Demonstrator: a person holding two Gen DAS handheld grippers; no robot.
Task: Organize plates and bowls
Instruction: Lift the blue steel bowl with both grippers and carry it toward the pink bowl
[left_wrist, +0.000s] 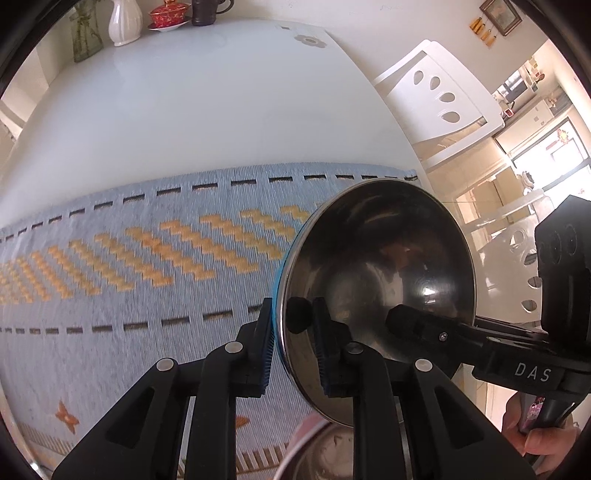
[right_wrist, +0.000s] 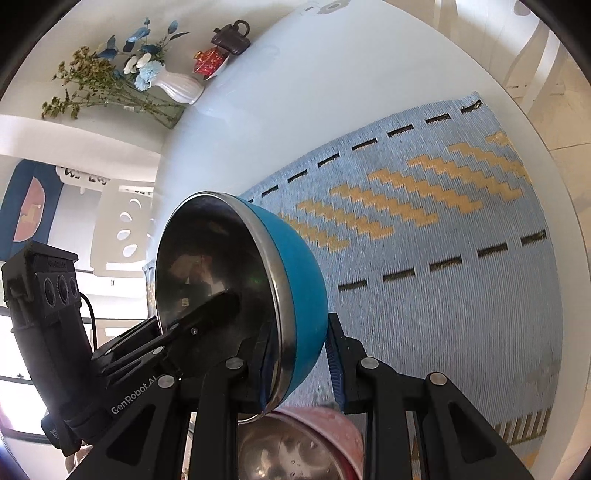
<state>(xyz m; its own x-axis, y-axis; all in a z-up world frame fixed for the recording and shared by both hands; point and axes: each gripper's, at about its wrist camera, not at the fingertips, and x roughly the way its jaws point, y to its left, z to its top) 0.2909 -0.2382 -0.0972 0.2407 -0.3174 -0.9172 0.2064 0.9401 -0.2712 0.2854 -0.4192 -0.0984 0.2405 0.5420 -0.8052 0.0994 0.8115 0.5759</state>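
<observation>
1. Since the view is taken along the left gripper (left_wrist: 291, 343), its hold is plainly seen: the jaws are clamped together on the rim of the blue bowl (left_wrist: 376, 280), one pad outside, one inside the steel lining. The bowl is held tilted, clear of the placemat (left_wrist: 147, 295), just ahead and to the right of the fingers. The right gripper (left_wrist: 400, 319) is seen entering from the right, one finger laid inside the bowl.

2. In the right wrist view, the right gripper (right_wrist: 299, 354) is likewise found closed on the bowl's wall (right_wrist: 295, 266), inner pad on steel, outer pad on blue. The left gripper (right_wrist: 218, 306) is seen reaching in from the left.

3. Just beneath both tools a pink bowl (right_wrist: 325, 417) with a steel inside is seen, close under the held bowl.

4. Risk, as judged: both holds are narrow pinches on a smooth rim. If the two hands are moved unevenly, the bowl could be twisted out and dropped onto the pink bowl.

5. Differences: the blue outer wall and the right outer pad are shown only in the right view; a hand (left_wrist: 535, 432) on the right handle is shown only in the left view.
</observation>
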